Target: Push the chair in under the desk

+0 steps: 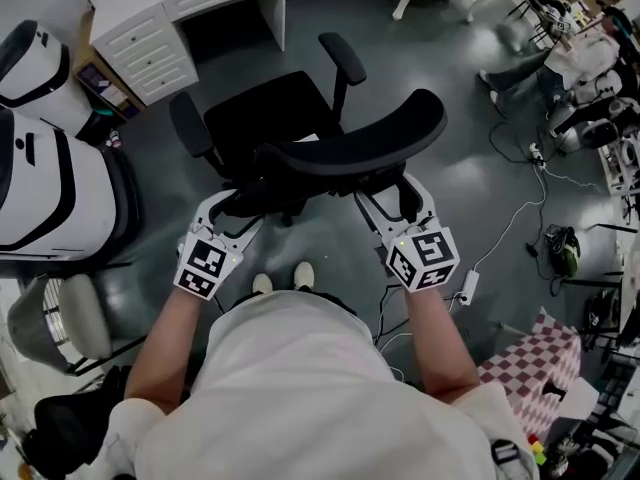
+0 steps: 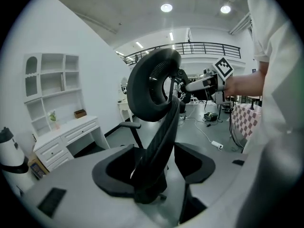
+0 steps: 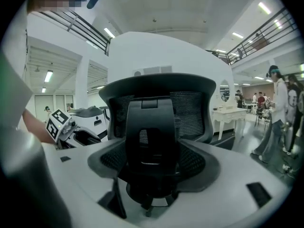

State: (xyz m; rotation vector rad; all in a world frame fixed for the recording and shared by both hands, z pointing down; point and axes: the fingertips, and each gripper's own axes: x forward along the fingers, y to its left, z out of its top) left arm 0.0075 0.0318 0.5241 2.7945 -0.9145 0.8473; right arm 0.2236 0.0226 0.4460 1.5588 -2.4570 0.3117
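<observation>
A black office chair point(image 1: 290, 118) stands on the grey floor with its curved backrest point(image 1: 360, 143) turned toward me. The white desk point(image 1: 180, 3) with drawers lies beyond it at the upper left, its kneehole open. My left gripper point(image 1: 232, 213) is open at the backrest's left lower side. In the left gripper view the backrest point(image 2: 159, 141) runs edge-on between the wide jaws, with gaps on both sides. My right gripper point(image 1: 392, 203) is open at the right lower side. In the right gripper view the mesh back point(image 3: 152, 122) fills the space between its jaws.
White robot bodies point(image 1: 50, 178) stand at the left, with a pale stool point(image 1: 60, 318) below them. A power strip point(image 1: 465, 288) and cables lie on the floor to the right, near a checked cloth point(image 1: 530, 363). A seated person point(image 1: 575, 58) is at the upper right.
</observation>
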